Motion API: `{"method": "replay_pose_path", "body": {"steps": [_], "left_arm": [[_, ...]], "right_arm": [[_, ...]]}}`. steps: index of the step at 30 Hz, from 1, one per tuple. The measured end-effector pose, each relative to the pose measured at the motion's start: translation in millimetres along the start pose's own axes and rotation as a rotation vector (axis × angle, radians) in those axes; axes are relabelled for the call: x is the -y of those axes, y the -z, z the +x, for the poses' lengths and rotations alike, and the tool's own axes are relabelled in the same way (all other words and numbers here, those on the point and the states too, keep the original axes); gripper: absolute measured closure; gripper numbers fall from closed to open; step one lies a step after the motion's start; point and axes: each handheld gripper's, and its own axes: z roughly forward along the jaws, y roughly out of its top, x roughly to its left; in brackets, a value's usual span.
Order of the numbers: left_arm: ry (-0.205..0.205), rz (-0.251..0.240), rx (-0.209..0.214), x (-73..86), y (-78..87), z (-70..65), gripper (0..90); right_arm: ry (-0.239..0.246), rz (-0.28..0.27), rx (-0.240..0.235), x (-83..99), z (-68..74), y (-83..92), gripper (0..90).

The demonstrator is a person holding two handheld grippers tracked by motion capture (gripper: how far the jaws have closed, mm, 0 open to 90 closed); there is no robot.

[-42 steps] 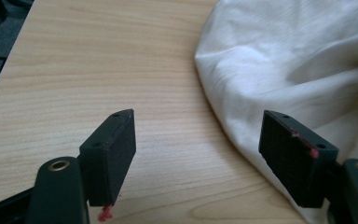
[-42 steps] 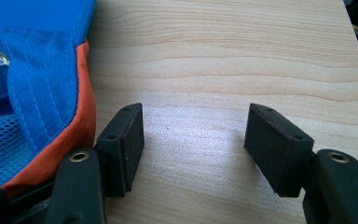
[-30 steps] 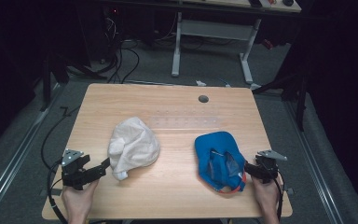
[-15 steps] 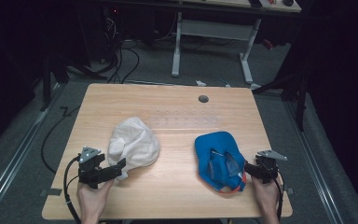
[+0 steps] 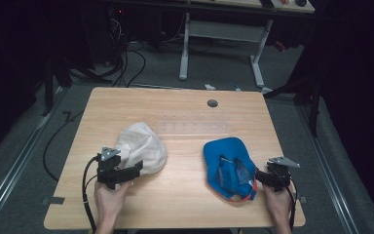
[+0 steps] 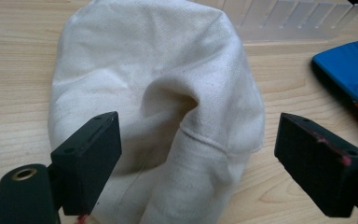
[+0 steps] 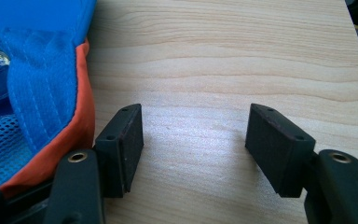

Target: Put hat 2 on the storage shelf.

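While my left gripper [image 6: 198, 154] stands with its jaws spread wide around the near edge of the cream cap [image 6: 158, 102], nothing is clamped yet: the cloth bulges up between the jaws, a soft fold and a seam running down the middle. In the high view that gripper [image 5: 135, 169] sits at the cap's [image 5: 143, 146] near-left edge, on the left half of the table [image 5: 185, 112]. My worry here is the bite. If I close on that loose ridge alone, I judge I would pinch a single layer of fabric and the rest would sag or drag along the wood as I lift; close too shallow and the cloth may simply slide out.

My right gripper [image 7: 193, 140] is also open, over bare wood, with the blue cap [image 7: 32, 70] and its orange-edged rim just beside the left jaw, possibly touching it. From above, it [image 5: 262, 176] rests by the near-right edge of the blue cap [image 5: 226, 163]. A careless sideways move there could shove that cap, or catch its strap.

Farther out, a clear ridged strip [image 6: 298, 18] lies beyond the cream cap; a long push could run cloth into it.
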Motion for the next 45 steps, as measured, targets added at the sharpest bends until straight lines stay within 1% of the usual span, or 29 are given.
{"method": "replay_pose_path", "body": {"steps": [1, 3, 4, 5, 10, 12, 13, 16, 18, 22, 24, 27, 31, 32, 34, 35, 36, 38, 39, 41, 44, 45], "left_arm": [[-0.004, 0.001, -0.004, 0.4, -2.0, -0.2, 15.0], [0.0, -0.009, -0.015, 0.4, -5.8, -0.9, 15.0], [-0.006, -0.014, -0.022, 0.6, -7.7, -0.3, 15.0], [0.0, -0.018, -0.034, 0.6, -11.7, 1.2, 15.0], [0.009, -0.036, -0.054, 0.2, -17.2, 4.8, 15.2], [0.019, -0.031, -0.067, 1.2, -20.9, 6.9, 15.2], [0.013, -0.025, -0.074, 2.1, -21.9, 8.1, 15.3], [0.021, -0.008, -0.094, 6.6, -26.6, 12.2, 15.5], [0.032, -0.002, -0.105, 9.3, -28.9, 14.6, 15.6], [0.052, 0.021, -0.108, 13.3, -31.9, 18.7, 17.2], [0.055, 0.028, -0.105, 14.0, -32.2, 20.1, 18.9], [0.081, 0.041, -0.089, 13.7, -32.4, 21.9, 23.0], [0.079, 0.048, -0.081, 14.3, -32.6, 22.8, 28.7], [0.082, 0.049, -0.078, 14.3, -32.7, 22.7, 28.7], [0.08, 0.052, -0.071, 14.5, -33.0, 22.9, 33.8], [0.082, 0.057, -0.063, 14.8, -33.2, 23.0, 33.8], [0.085, 0.062, -0.059, 14.8, -33.3, 22.9, 37.9], [0.087, 0.064, -0.046, 14.9, -33.1, 22.8, 42.9], [0.09, 0.067, -0.038, 14.9, -32.9, 22.6, 42.9], [0.091, 0.07, -0.027, 14.9, -32.4, 22.7, 47.3], [0.098, 0.079, -0.015, 14.6, -31.9, 23.1, 49.1], [0.099, 0.083, -0.009, 14.3, -31.5, 23.4, 51.7]], "right_arm": [[0.0, 0.0, 0.0, 0.0, 0.0, 0.0, 37.0], [0.002, 0.0, -0.001, 0.0, -0.1, 0.0, 36.9], [0.003, 0.0, 0.0, 0.0, -0.1, 0.0, 36.9], [0.002, 0.0, -0.001, 0.0, -0.1, 0.0, 36.9], [0.004, -0.002, -0.001, 0.1, -0.2, -0.1, 36.8], [0.005, -0.001, -0.001, 0.1, -0.2, -0.1, 36.8], [0.005, -0.001, -0.001, 0.1, -0.2, -0.1, 36.8], [0.005, -0.001, -0.001, 0.1, -0.1, -0.1, 36.7], [0.002, 0.0, -0.001, 0.1, 0.1, 0.0, 36.7], [-0.001, 0.001, -0.001, 0.1, 0.5, 0.1, 36.7], [-0.001, 0.001, 0.0, 0.1, 0.6, 0.1, 36.7], [0.0, 0.001, 0.0, 0.1, 0.6, 0.1, 36.6], [0.001, 0.001, 0.001, 0.1, 0.7, 0.1, 36.6], [0.001, 0.001, 0.001, 0.1, 0.7, 0.1, 36.6], [0.001, 0.001, 0.001, 0.1, 0.8, 0.1, 36.6], [0.001, 0.001, 0.001, 0.1, 0.8, 0.1, 36.6], [0.001, 0.001, 0.001, 0.1, 0.8, 0.1, 36.6], [0.0, 0.0, 0.001, 0.1, 0.9, 0.1, 36.6], [0.0, 0.0, 0.001, 0.1, 0.9, 0.1, 36.6], [0.0, 0.001, 0.001, 0.1, 0.9, 0.1, 36.5], [0.0, 0.001, 0.0, 0.1, 1.0, 0.1, 36.6], [0.001, 0.0, 0.001, 0.1, 0.9, 0.1, 36.6]]}}
